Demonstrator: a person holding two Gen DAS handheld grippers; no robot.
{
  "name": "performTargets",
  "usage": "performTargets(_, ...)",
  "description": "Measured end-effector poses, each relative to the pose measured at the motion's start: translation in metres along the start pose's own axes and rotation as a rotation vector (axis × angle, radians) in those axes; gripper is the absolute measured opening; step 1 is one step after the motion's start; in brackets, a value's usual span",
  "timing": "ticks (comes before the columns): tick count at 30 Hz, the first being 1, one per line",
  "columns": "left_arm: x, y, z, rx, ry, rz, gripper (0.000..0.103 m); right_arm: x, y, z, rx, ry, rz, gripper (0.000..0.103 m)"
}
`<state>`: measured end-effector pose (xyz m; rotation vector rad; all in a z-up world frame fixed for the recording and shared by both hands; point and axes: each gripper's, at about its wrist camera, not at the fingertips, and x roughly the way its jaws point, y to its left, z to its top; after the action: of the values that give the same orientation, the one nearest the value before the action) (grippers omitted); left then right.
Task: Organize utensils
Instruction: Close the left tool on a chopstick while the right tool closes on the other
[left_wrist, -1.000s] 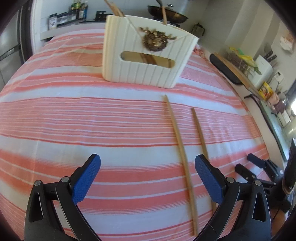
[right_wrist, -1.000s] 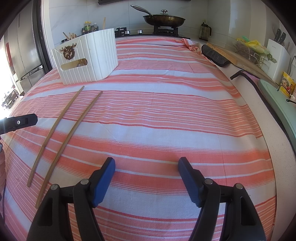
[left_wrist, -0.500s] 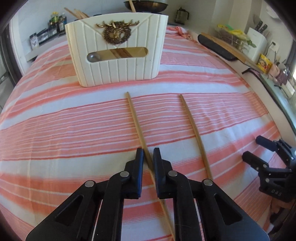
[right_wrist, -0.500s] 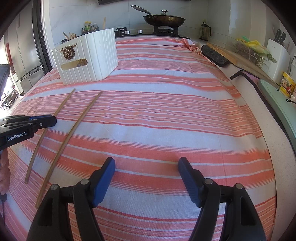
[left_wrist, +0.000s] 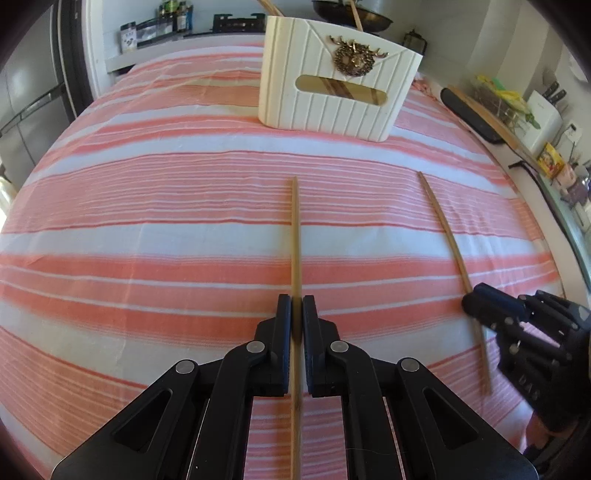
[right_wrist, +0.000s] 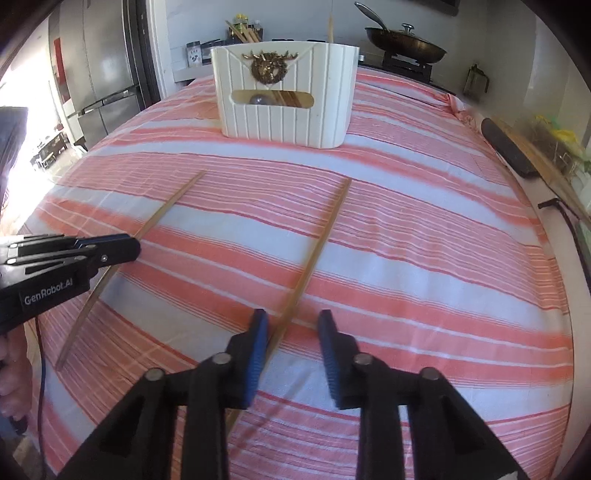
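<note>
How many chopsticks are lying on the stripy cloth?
2. One chopstick is clamped in the left gripper; the other chopstick lies between the right gripper's closing jaws. More stand in the holder.

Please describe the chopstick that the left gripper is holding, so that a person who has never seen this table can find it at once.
Start from the white utensil holder standing on the striped tablecloth. In front of it lie two bamboo chopsticks, apart from each other. The held chopstick is the one clamped in the shut left gripper; the other chopstick lies between the closing right gripper's pads.
</note>
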<state>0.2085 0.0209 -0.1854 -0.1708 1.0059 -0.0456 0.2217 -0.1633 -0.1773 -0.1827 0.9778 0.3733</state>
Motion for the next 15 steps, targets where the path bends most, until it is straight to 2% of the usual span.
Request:
performTargets(1,-0.002,0.003,-0.002,-0.002,0.001,-0.005,0.005,-0.002,-0.005,-0.002,0.013,0.004,-0.012,0.007)
performTargets(2,-0.004,0.006,-0.005,0.000,0.003,-0.009,0.005,-0.003,-0.011,-0.004,0.019,0.008,-0.025,0.006)
performTargets(9,-0.013,0.019,-0.011,0.027,0.023,-0.010,0.008,-0.030,-0.054,-0.040,0.083,0.057,-0.096,0.006)
performTargets(10,-0.013,0.018,-0.010,0.031,0.023,-0.008,0.011,-0.032,-0.058,-0.043,0.088,0.062,-0.100,0.007)
performTargets(11,-0.013,0.018,-0.009,0.034,0.020,-0.005,0.024,-0.035,-0.060,-0.045,0.093,0.064,-0.096,0.008)
performTargets(12,-0.013,0.018,-0.008,0.035,0.015,0.003,0.039,-0.036,-0.063,-0.047,0.098,0.065,-0.086,0.010)
performTargets(13,-0.012,0.018,-0.007,0.036,0.009,0.015,0.045,-0.038,-0.065,-0.048,0.103,0.065,-0.072,0.020)
performTargets(14,-0.012,0.019,-0.006,0.035,0.007,0.027,0.051,-0.039,-0.067,-0.048,0.106,0.064,-0.058,0.036)
performTargets(15,-0.011,0.019,-0.005,0.035,0.009,0.034,0.051,-0.039,-0.068,-0.048,0.106,0.061,-0.049,0.042)
